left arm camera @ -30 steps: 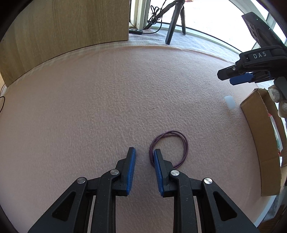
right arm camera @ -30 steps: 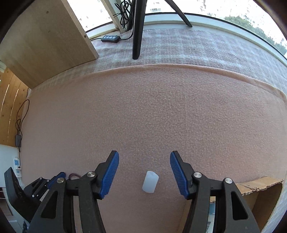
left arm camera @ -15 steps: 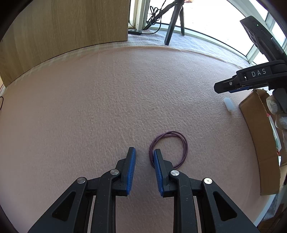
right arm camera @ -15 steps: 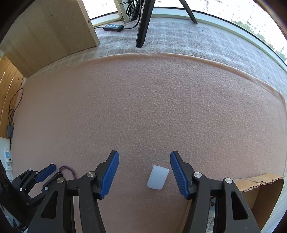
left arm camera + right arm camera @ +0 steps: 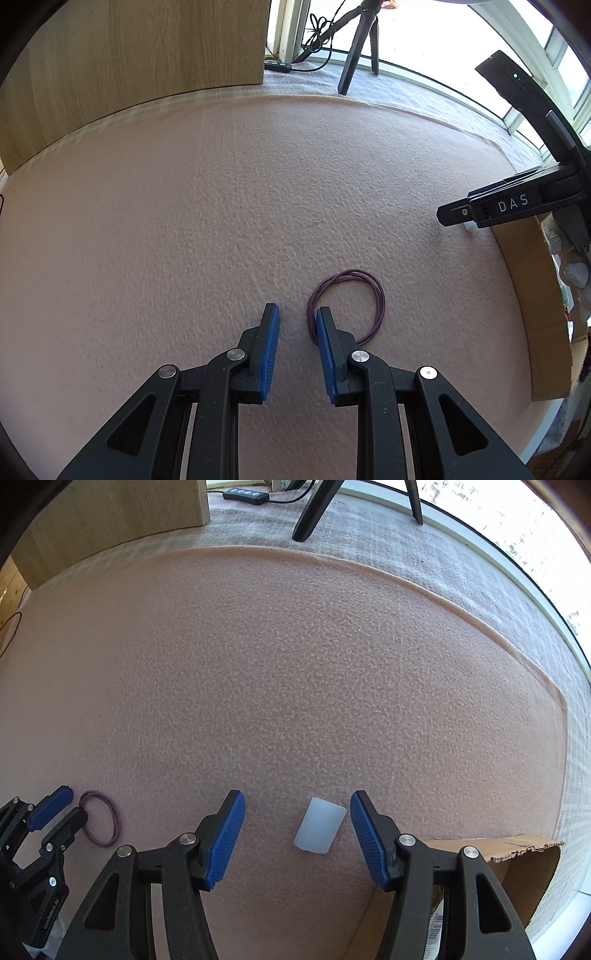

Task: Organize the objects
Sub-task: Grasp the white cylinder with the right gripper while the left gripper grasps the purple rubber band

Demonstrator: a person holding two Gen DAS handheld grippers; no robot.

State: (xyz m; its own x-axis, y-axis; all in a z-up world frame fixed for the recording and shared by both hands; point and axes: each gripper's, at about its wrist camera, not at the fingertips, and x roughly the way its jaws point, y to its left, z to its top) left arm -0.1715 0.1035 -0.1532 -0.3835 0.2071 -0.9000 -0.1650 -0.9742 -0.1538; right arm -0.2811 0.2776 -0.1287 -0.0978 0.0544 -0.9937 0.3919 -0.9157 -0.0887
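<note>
Right tongs (image 5: 297,821) gape wide around a white block (image 5: 320,830) by the cardboard box (image 5: 517,864) at the tabletop's right edge, apparently poised to close, while the narrowly parted left tongs (image 5: 297,332) flank a purple cord loop (image 5: 347,306).

Cord loop (image 5: 347,306) lies left of block (image 5: 320,829), box (image 5: 517,864) right.

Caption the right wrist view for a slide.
Open right gripper straddles a small translucent white block on pink felt, cardboard box at right, purple cord loop at left.
</note>
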